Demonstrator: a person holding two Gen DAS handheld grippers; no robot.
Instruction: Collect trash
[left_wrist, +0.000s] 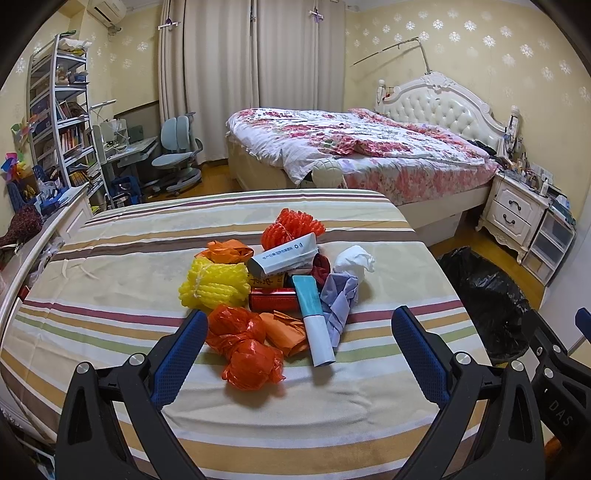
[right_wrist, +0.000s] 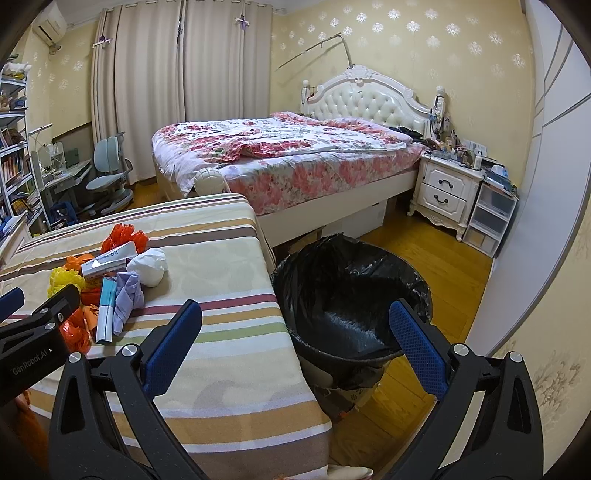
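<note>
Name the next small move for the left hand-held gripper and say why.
Probably ease the left hand-held gripper forward and down onto the crumpled red plastic bag, then close. Its jaws are wide open and empty, that bag is the nearest piece of the pile, lying loose on the striped cloth, and the black-lined bin beside the table looks empty.

My left tool reads "GenRobot.AI" on its black body; my right tool shows "DAS". The printing on the white carton is too small to read.

trash pile on table | bin right of table | bed behind
</note>
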